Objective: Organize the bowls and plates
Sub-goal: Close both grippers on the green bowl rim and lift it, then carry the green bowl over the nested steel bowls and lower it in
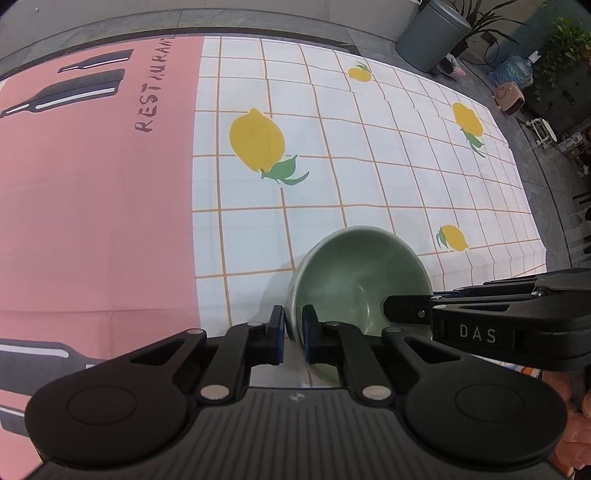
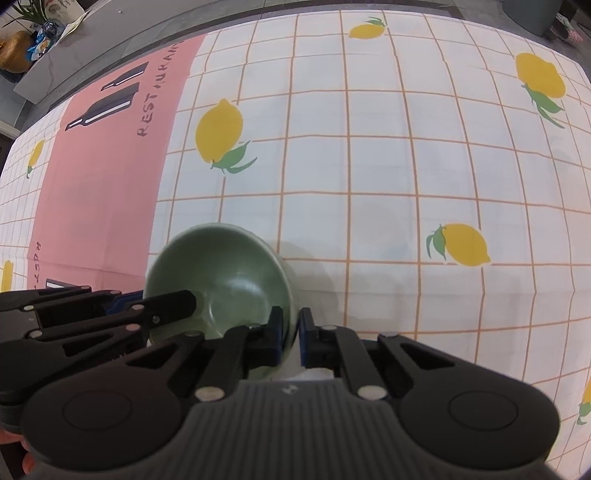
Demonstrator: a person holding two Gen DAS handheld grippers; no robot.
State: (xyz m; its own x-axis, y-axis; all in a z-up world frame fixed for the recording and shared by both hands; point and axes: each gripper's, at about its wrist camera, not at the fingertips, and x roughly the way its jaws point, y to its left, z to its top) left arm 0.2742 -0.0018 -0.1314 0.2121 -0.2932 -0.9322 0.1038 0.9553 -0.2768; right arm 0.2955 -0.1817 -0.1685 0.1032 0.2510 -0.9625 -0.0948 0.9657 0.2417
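One green bowl [image 1: 354, 280] stands on the lemon-print tablecloth [image 1: 369, 166], low and near in both wrist views. My left gripper [image 1: 293, 325] is shut on the bowl's left rim, one pad outside the wall and one inside. My right gripper [image 2: 291, 328] is shut on the opposite rim of the same bowl [image 2: 221, 266], again with a pad on each side of the wall. Each gripper shows in the other's view: the right gripper [image 1: 421, 301] reaches in from the right, and the left gripper [image 2: 147, 299] from the left. The bowl looks empty inside.
A pink panel [image 1: 92, 203] printed with dark bottles and the word RESTAURANT covers the cloth's left part. Beyond the table's far edge stand a grey bin [image 1: 432, 33], potted plants [image 1: 565, 40] and small items on the floor.
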